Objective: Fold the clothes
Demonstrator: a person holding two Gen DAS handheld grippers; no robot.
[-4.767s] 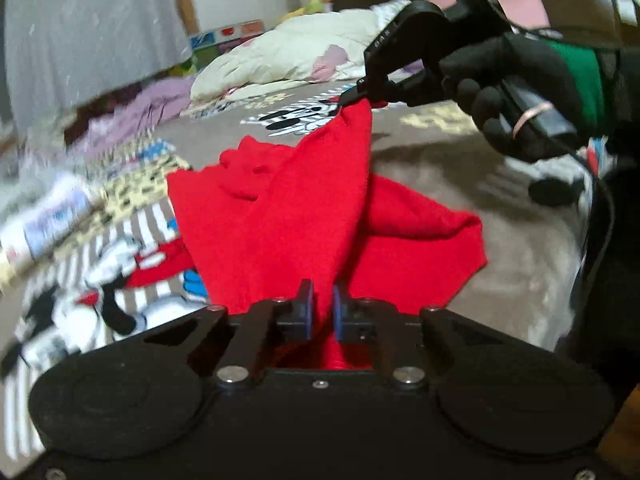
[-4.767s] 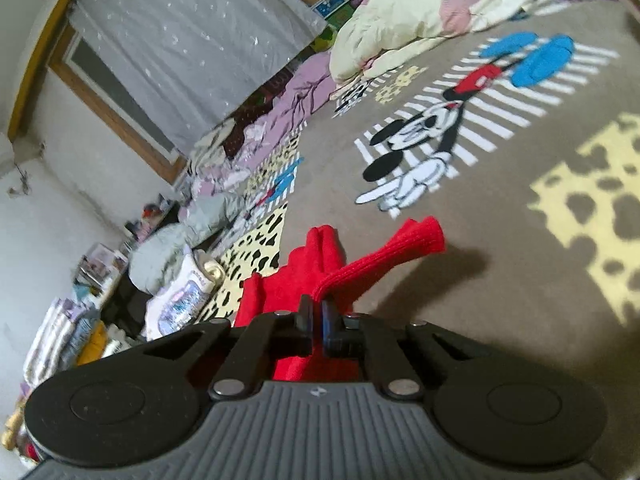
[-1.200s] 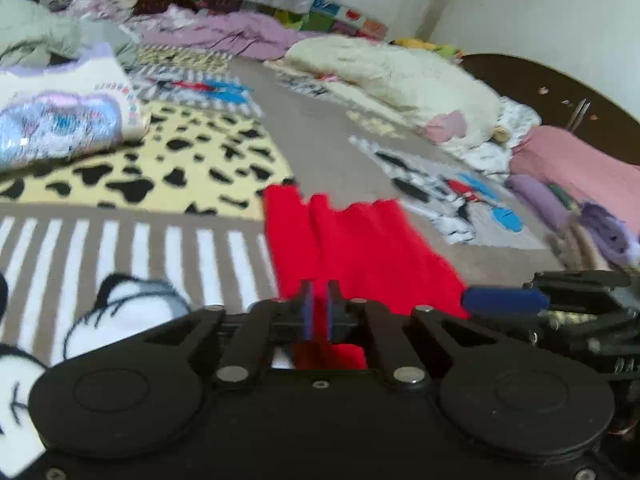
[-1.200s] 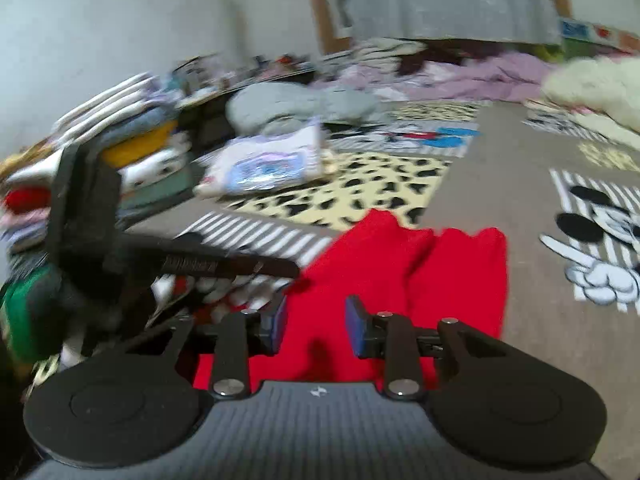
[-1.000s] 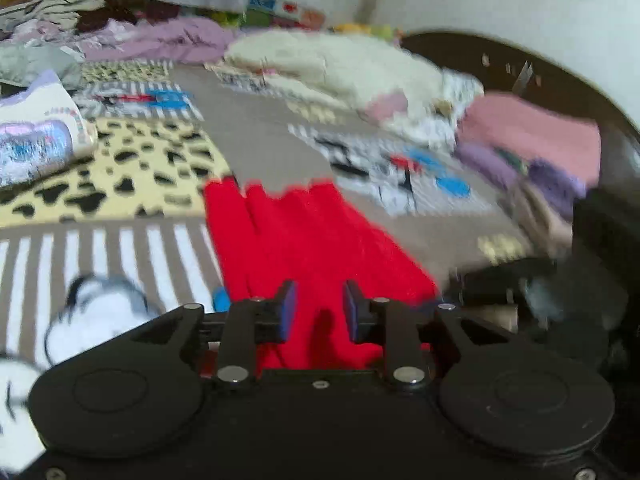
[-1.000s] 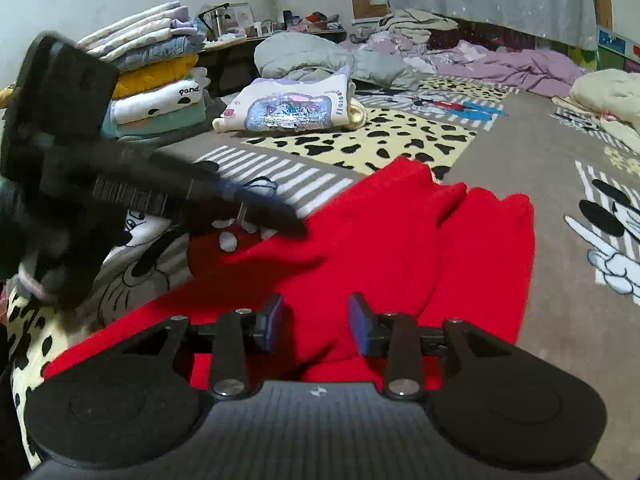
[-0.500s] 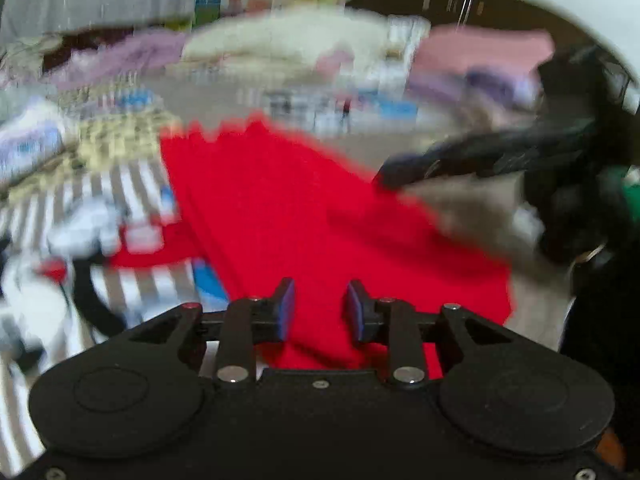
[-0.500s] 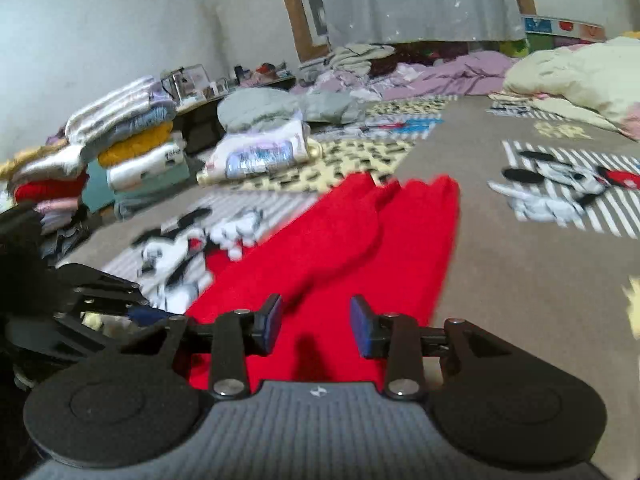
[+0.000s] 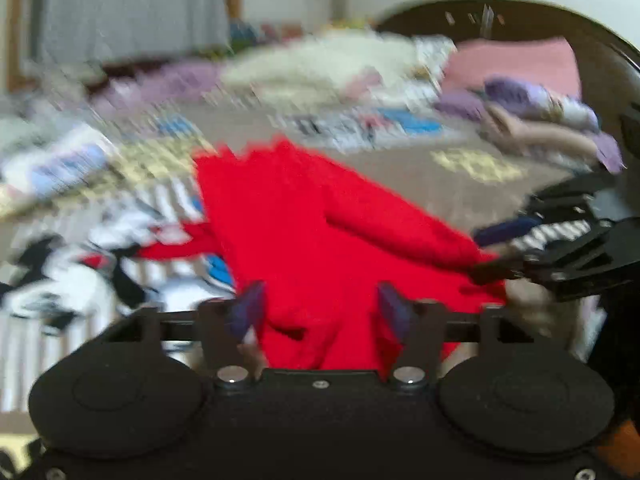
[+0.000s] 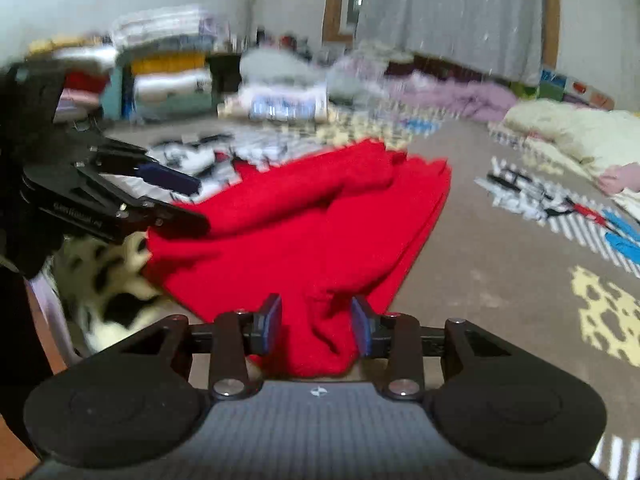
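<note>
A red garment (image 9: 300, 220) lies spread flat on a patterned cartoon blanket (image 9: 460, 196), with one layer folded over the top. My left gripper (image 9: 320, 308) is open wide at the garment's near edge, and red cloth shows in the gap between its fingers. In the right wrist view the red garment (image 10: 312, 220) stretches away, and my right gripper (image 10: 316, 320) is open over its near hem. Each gripper also shows in the other's view, jaws apart at a near corner: the right gripper (image 9: 500, 250) and the left gripper (image 10: 172, 198). Both views are blurred by motion.
Stacks of folded clothes (image 10: 160, 68) stand at the back left, with a folded printed shirt (image 10: 284, 106) beside them. A cream duvet (image 10: 580, 128) and purple clothes (image 10: 452, 96) lie further back. Pink and purple folded items (image 9: 520, 64) sit by a dark headboard (image 9: 440, 20).
Both grippers, shut on the red cloth several seconds ago, have let go and opened wider. The garment now lies flat. Both cameras have swung and drawn back to its near edge.
</note>
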